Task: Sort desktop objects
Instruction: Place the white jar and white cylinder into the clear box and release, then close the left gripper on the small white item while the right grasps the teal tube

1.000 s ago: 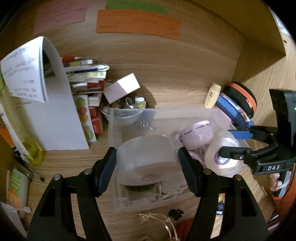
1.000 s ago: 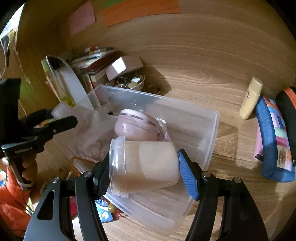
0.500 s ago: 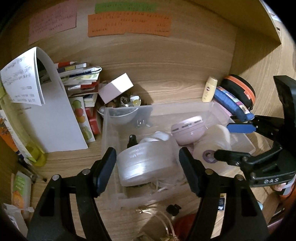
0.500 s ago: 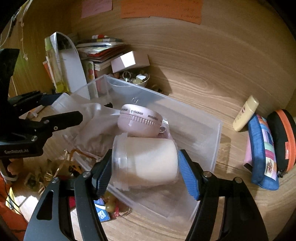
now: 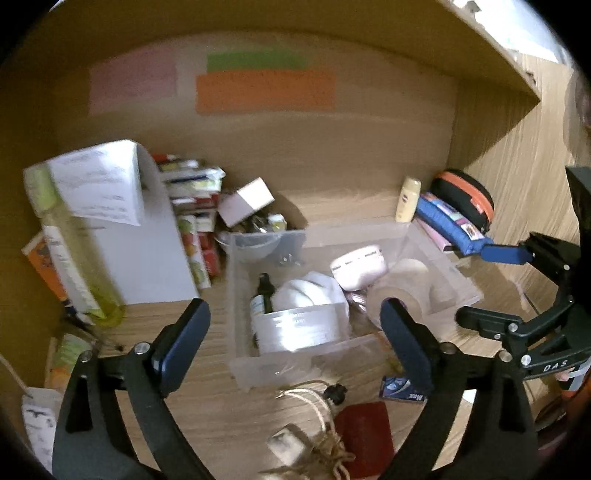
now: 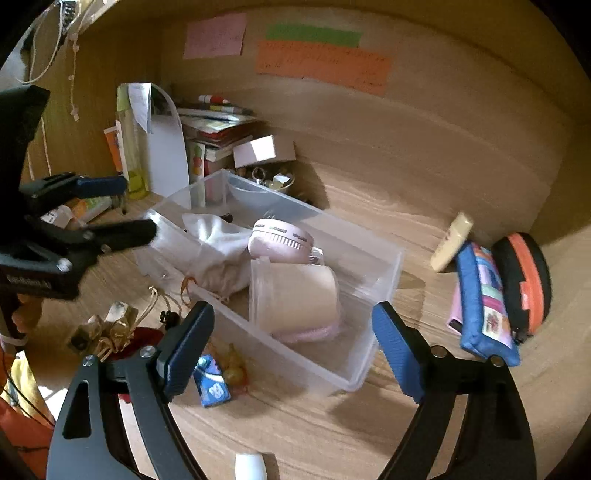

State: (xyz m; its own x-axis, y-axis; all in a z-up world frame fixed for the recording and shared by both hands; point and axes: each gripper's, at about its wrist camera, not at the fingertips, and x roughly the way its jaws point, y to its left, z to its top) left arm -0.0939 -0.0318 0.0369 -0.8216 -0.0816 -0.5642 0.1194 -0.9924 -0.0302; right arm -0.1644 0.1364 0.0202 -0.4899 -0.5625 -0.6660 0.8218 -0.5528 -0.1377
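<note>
Hovering over the near edge of the wooden surface (image 6: 424,221), the left gripper (image 5: 295,325) stands wide open with nothing between its blue pads, and the right gripper (image 6: 291,332) is spread just as wide and likewise empty. Close beneath them, outside the bin, lie a small blue packet (image 6: 212,382), a red pouch (image 5: 365,432) and a tangle of golden cord (image 5: 325,446). Just beyond sits the clear plastic bin (image 6: 384,273), which holds the sorted things: a round translucent tub (image 5: 299,326) rests at its near left end, with a small dark bottle (image 5: 262,299) just beside it and a white cloth bundle (image 5: 310,290) behind. A frosted jar with a cream body (image 6: 295,295) lies on its side at the bin's right end, touching a pale pink round gadget (image 6: 280,240) behind it. Right of the bin, apart from it, a blue patterned pencil case (image 6: 484,302) leans against a black and orange zip case (image 6: 524,280), with a cream tube (image 6: 452,242) near them. Farther back left stand a stack of books (image 6: 218,125), a white box (image 6: 258,149) and a small bowl of trinkets (image 6: 269,181). On the back wall hang pink (image 6: 214,35), green (image 6: 314,35) and orange (image 6: 325,66) paper notes.
</note>
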